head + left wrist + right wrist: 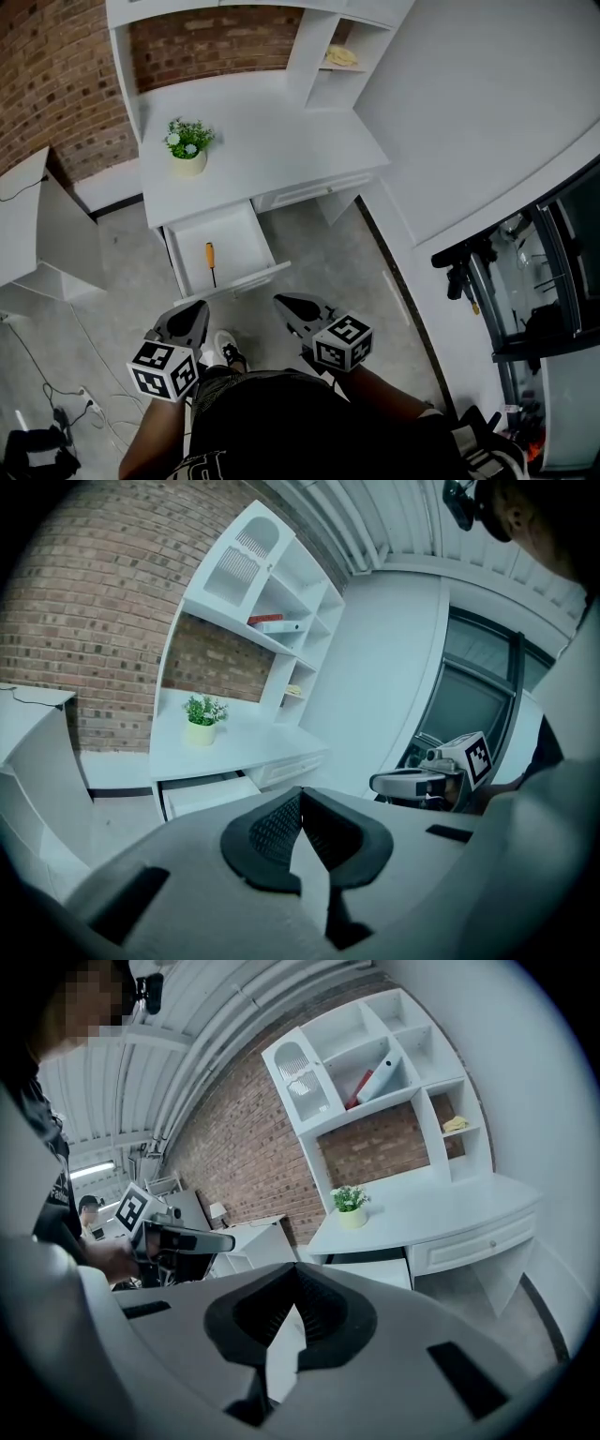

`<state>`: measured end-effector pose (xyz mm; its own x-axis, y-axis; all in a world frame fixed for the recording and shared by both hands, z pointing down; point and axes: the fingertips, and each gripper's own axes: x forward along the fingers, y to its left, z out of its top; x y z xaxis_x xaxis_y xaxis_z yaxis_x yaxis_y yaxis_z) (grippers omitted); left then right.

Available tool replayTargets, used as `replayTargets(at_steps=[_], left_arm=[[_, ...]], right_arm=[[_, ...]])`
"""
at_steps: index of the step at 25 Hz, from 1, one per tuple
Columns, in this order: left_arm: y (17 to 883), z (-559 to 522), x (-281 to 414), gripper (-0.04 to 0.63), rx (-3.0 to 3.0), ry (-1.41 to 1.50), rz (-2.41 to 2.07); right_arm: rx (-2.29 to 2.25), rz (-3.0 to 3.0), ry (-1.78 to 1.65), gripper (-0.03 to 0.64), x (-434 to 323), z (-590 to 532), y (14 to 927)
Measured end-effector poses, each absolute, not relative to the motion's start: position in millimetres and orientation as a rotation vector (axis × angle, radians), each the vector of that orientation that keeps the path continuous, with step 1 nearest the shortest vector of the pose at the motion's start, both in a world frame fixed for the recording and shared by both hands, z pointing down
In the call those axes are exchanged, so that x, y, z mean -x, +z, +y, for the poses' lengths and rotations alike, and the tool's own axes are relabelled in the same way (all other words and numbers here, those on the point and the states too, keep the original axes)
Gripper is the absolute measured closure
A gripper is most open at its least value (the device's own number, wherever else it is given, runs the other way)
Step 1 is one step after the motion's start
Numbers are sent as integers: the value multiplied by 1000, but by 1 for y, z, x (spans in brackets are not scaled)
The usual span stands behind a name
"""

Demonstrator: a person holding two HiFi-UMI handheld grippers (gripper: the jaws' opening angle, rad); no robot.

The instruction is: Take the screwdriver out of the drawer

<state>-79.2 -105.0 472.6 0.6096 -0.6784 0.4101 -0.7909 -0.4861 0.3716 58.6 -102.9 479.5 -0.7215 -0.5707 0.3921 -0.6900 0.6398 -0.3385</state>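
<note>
White surface [281, 131] set against a brick wall [56, 84]. Carries a small potted plant [188, 148] toward its left end as seen in the head view. Has one drawer [246, 246] pulled out beneath the front edge, standing fully open. Contains the screwdriver [211, 263], which lies flat on the drawer floor, left of the middle, orange handle toward the back and dark shaft toward the drawer front. Untouched by either tool.

Left tongs [194, 315] and right tongs [289, 306] held side by side just short of the drawer front, both clear of it and apart from each other. Left gripper view: jaws closed, tips meeting, nothing between them. Right gripper view: same condition, jaws closed and empty.

Loose cables [56, 398] on the floor at lower left.
</note>
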Motion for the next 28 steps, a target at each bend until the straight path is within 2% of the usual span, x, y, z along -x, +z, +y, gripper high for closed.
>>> replayTargets(at_steps=[16, 28], left_arm=[[490, -206, 135, 577, -2319, 289, -1112], [512, -225, 135, 577, -2276, 351, -1100]], right_arm=[[-1088, -2564, 648, 612, -5, -199, 477], [-1069, -2550, 671, 612, -7, -219, 484]])
